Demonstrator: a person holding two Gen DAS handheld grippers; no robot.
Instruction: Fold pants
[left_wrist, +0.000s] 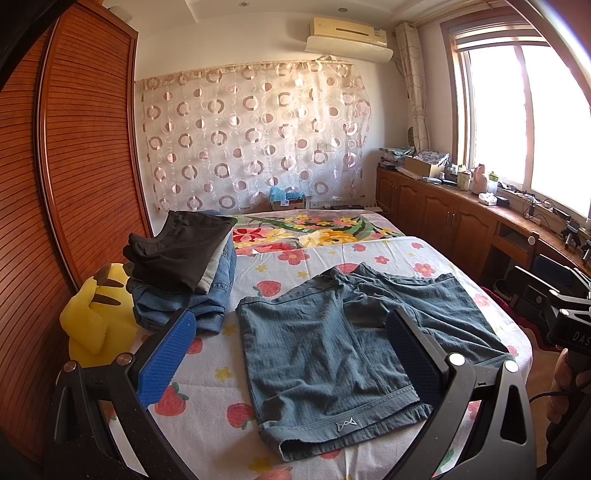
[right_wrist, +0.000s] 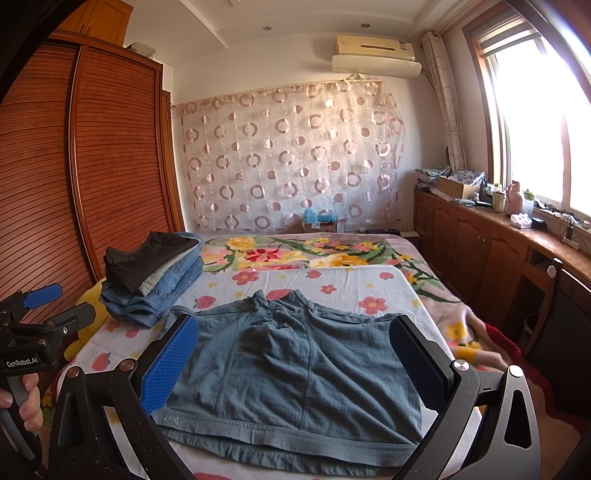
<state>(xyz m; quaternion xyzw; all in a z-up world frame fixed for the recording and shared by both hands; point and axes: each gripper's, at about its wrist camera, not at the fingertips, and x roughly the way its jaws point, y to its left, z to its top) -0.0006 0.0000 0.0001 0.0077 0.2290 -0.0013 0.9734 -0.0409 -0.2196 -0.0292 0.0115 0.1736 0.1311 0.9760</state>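
Note:
A pair of blue-grey shorts (left_wrist: 332, 354) lies flat on the strawberry-print sheet (left_wrist: 207, 391) of the bed, waistband nearest me, legs pointing away. It also shows in the right wrist view (right_wrist: 295, 380). My left gripper (left_wrist: 288, 332) is open and empty, held above the near left part of the shorts. My right gripper (right_wrist: 293, 339) is open and empty, held above the waistband, its blue pads (right_wrist: 170, 365) spread about as wide as the shorts. The left gripper shows at the left edge of the right wrist view (right_wrist: 48, 306).
A stack of folded clothes (left_wrist: 184, 273), black on top of denim, sits at the bed's left. A yellow plush toy (left_wrist: 98, 325) lies beside it by the wooden wardrobe (left_wrist: 81, 147). A floral blanket (left_wrist: 317, 229) covers the far bed. Cabinets (left_wrist: 443, 218) line the right wall.

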